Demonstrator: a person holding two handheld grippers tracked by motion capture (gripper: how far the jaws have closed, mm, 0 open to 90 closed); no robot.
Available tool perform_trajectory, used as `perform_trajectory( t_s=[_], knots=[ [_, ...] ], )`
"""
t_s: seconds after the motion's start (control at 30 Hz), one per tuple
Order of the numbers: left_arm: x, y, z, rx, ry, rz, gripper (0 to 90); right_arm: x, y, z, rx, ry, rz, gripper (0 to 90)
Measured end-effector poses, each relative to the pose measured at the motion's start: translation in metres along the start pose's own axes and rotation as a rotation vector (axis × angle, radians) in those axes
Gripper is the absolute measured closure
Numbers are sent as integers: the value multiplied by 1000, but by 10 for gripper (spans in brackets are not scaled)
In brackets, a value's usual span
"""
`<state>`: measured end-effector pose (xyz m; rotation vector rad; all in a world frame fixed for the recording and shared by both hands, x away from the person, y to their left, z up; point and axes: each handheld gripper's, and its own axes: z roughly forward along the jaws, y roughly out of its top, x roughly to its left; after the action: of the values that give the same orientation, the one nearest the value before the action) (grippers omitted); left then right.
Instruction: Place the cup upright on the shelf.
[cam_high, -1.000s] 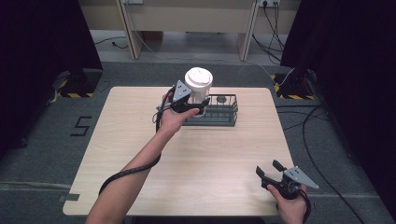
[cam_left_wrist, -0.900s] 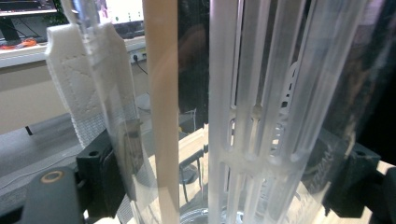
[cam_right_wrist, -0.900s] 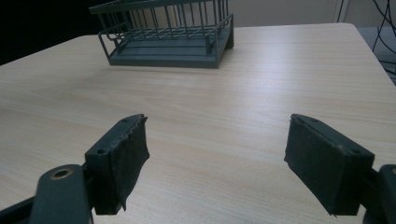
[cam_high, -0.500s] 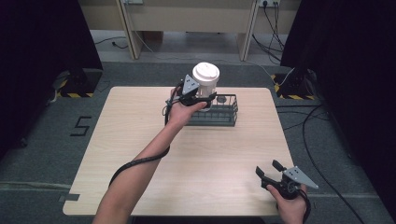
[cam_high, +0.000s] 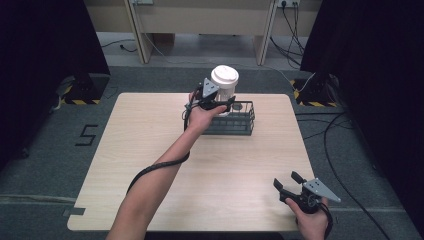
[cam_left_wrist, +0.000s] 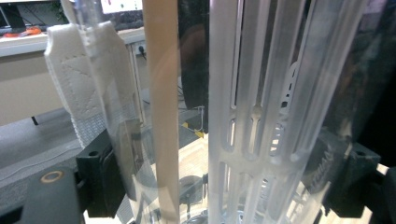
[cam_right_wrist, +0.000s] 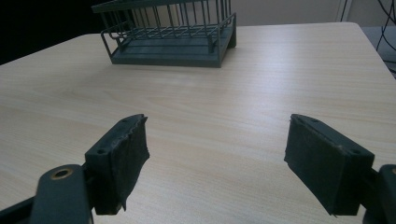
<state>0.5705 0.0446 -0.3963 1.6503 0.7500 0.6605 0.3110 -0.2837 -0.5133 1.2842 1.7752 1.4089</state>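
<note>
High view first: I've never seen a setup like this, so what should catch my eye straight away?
Most striking is the clear bottle with a white lid, clamped in the left gripper and held above the dark wire basket at the far side of the wooden table. Near the front right corner, the right gripper hovers with its jaws spread wide and nothing between them.

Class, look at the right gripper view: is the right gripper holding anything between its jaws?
No: the right gripper has its jaws wide apart, with bare table between them.
</note>
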Motion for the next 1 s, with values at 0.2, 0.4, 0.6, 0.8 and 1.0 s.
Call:
perform_trajectory(
  t_s=[0.2, 0.4, 0.6, 0.8, 1.0],
  knots=[
    [0, -5, 15, 16, 21, -19, 173, 0, 0, 0, -5, 3, 1, 216],
    [-1, -11, 22, 30, 30, -36, 173, 0, 0, 0, 1, 5, 1, 216],
    [-1, -21, 29, 50, 39, -41, 173, -1, 0, 0, 2, 7, -3, 216],
    [-3, -30, 32, 64, 40, -46, 173, -1, 0, 0, 4, 8, -1, 216],
    [-6, -35, 34, 76, 43, -44, 173, -1, 0, 0, 5, 11, -3, 214]
  ],
)
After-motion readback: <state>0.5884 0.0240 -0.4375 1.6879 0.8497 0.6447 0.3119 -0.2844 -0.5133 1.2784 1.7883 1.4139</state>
